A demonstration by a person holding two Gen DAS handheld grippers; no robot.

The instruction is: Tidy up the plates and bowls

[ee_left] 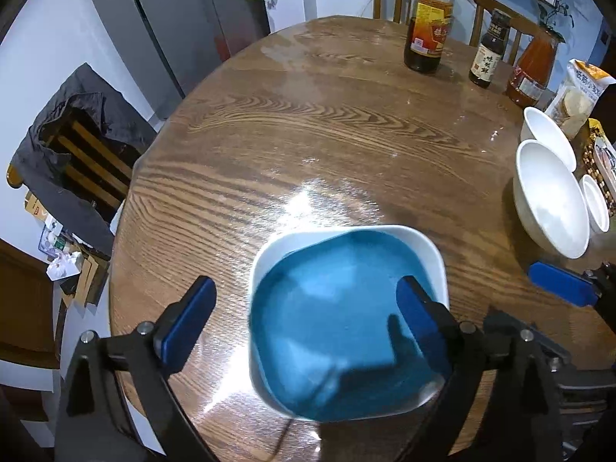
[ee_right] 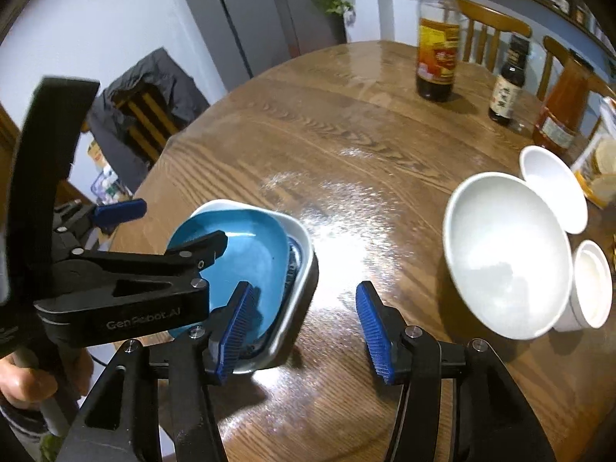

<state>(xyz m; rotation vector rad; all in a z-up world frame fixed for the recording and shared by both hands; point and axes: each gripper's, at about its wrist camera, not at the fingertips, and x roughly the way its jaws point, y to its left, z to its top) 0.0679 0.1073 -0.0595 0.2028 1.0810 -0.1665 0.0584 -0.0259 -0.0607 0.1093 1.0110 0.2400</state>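
A blue plate (ee_left: 338, 327) lies inside a white square dish (ee_left: 346, 233) near the front of the round wooden table (ee_left: 308, 134). My left gripper (ee_left: 304, 315) is open above them. One of its fingers is left of the dish and the other hangs over the plate. In the right wrist view the blue plate (ee_right: 250, 246) sits a little askew in the white dish (ee_right: 300, 269). My right gripper (ee_right: 304, 331) is open with only bare table between its pads, and its left finger is over the dish's near rim. The left gripper (ee_right: 169, 227) straddles the plate's far left side.
A large white bowl (ee_right: 508, 258), a smaller white bowl (ee_right: 554, 188) and a small white cup (ee_right: 591, 285) stand at the table's right. Three sauce bottles (ee_right: 437, 57) and a snack bag (ee_left: 577, 96) are at the back right. A jacket-draped chair (ee_left: 73, 142) stands left.
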